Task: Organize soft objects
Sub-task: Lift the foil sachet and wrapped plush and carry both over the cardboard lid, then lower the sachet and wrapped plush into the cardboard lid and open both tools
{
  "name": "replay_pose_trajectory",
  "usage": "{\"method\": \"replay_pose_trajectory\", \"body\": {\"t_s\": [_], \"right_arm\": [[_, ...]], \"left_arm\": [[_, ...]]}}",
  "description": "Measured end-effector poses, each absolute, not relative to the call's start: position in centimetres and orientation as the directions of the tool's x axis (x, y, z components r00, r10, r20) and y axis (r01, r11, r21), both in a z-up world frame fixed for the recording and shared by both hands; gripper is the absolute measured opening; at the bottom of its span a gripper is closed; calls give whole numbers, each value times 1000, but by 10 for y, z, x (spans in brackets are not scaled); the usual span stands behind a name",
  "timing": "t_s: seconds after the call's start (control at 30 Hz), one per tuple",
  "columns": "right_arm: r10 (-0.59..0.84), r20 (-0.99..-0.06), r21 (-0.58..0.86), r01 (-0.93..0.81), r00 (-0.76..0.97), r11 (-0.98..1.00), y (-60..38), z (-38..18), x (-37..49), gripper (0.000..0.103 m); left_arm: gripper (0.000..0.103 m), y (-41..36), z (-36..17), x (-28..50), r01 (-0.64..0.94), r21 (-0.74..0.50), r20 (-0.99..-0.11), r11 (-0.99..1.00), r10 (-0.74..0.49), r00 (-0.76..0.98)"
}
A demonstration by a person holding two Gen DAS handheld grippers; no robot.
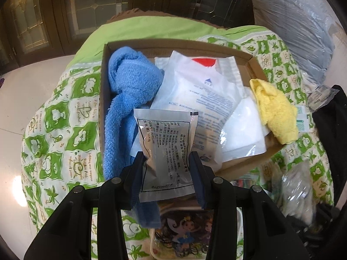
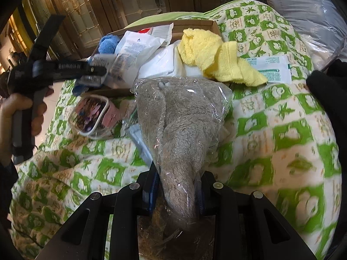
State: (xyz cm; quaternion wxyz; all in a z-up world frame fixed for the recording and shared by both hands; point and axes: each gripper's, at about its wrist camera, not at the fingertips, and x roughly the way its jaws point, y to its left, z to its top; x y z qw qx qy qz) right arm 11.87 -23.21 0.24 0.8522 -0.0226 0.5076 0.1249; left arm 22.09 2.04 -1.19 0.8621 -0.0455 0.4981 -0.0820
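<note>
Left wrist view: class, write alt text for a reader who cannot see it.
The left tongs grip a silver printed sachet above a cardboard box holding a blue towel and white packets. A yellow cloth drapes over the box's right rim, all on a green-and-white quilt.

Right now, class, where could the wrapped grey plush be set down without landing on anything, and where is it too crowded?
Free: the quilt right of the grey plush, below the yellow cloth. Also bare cardboard in the box's far right corner. Crowded: the rest of the box, filled by the blue towel and white packets, and the quilt beside the cartoon pouch.
</note>
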Motion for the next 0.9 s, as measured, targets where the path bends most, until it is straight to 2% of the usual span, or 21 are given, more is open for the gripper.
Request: {"method": "replay_pose_trajectory", "body": {"t_s": [0.43, 0.63, 0.77, 0.9], "right_arm": [[96, -855, -11, -201, 510, 980, -242, 63, 237, 28], [66, -865, -44, -207, 498, 977, -205, 44, 295, 28], [-65, -841, -191, -182, 538, 964, -182, 19, 324, 29], [-121, -841, -238, -159, 527, 958, -169, 3, 348, 32]], "left_arm": [[39, 28, -26, 226, 98, -166, -847, 981, -193, 495], [39, 27, -28, 224, 115, -151, -840, 982, -189, 508], [39, 25, -27, 225, 130, -141, -842, 981, -188, 506], [40, 21, -27, 226, 142, -130, -844, 981, -185, 504]]}}
